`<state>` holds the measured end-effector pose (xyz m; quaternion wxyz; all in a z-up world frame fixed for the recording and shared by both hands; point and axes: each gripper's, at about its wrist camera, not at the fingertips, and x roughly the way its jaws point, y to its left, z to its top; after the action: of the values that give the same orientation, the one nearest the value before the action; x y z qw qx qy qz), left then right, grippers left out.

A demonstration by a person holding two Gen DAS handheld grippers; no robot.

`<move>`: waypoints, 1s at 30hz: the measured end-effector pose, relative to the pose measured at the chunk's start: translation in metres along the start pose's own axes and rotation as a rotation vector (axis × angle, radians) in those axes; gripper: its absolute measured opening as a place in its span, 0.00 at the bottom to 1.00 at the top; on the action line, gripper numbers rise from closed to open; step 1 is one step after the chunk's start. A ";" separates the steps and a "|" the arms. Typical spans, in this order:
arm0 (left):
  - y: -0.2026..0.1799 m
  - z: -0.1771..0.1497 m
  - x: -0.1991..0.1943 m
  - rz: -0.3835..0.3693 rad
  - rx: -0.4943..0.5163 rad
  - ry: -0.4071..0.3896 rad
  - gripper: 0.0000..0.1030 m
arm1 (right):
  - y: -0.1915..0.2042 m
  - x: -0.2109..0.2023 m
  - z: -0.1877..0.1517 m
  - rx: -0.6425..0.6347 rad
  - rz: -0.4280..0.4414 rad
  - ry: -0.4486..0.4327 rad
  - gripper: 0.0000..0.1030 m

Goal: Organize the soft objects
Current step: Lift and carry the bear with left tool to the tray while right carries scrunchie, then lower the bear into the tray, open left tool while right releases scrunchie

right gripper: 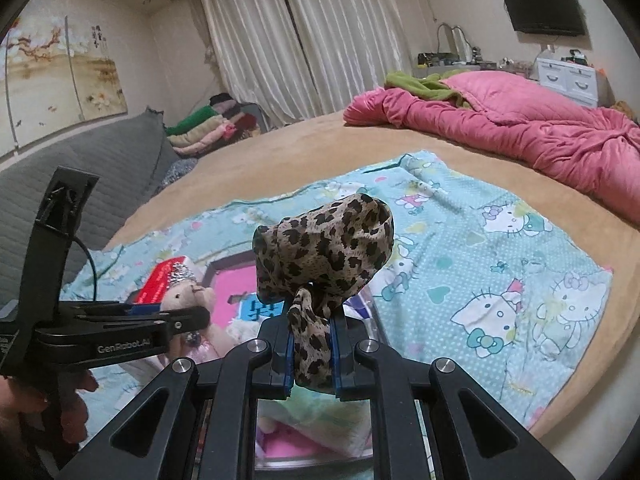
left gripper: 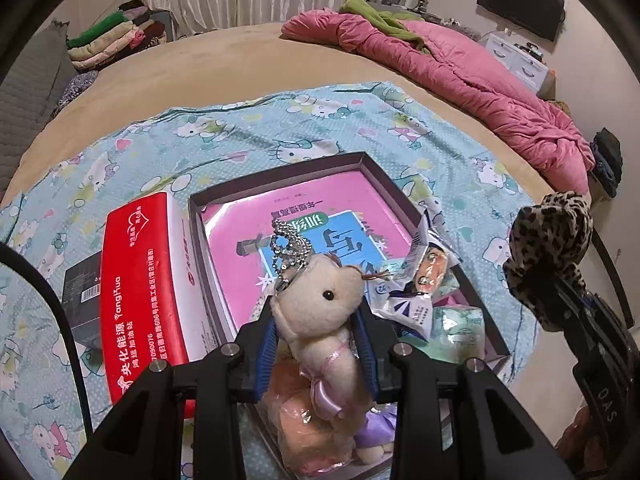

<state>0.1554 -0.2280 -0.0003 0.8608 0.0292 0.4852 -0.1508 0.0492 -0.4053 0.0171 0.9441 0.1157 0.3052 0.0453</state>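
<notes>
On a bed, the left gripper (left gripper: 316,344) is clamped on a cream plush toy (left gripper: 320,312) above an open box (left gripper: 404,196). The right gripper (right gripper: 311,354) is clamped tight on a leopard-print scarf (right gripper: 324,248) just beside it. The toy's bead chain (left gripper: 292,244) could likely snag, and the scarf's loose bulk may spill over the box wall on release.

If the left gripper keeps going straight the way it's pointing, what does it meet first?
Probably the pink book lying in the open dark box: the left gripper, shut on the plush toy, points down into it. Depth is hard to judge.
</notes>
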 end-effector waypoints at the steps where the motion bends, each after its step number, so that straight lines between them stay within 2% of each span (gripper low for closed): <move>1: 0.000 0.000 0.001 0.003 0.000 0.000 0.35 | -0.001 0.002 0.000 -0.003 -0.005 0.003 0.13; 9: 0.004 -0.002 0.013 0.012 -0.004 0.022 0.35 | -0.002 0.017 -0.006 -0.028 -0.022 0.039 0.13; 15: 0.008 -0.002 0.017 0.007 -0.014 0.029 0.36 | -0.004 0.034 -0.014 -0.036 -0.026 0.101 0.14; 22: 0.008 -0.002 0.018 -0.002 -0.019 0.030 0.36 | 0.003 0.056 -0.021 -0.055 0.007 0.159 0.16; 27: 0.010 -0.003 0.019 -0.015 -0.026 0.032 0.37 | 0.010 0.071 -0.030 -0.066 0.045 0.206 0.23; 30: 0.011 -0.003 0.018 -0.025 -0.031 0.035 0.38 | 0.009 0.073 -0.032 -0.044 0.055 0.208 0.34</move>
<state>0.1650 -0.2211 -0.0180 0.8507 0.0125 0.5027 -0.1533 0.0890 -0.3791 -0.0474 0.9080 0.0980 0.3973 0.0896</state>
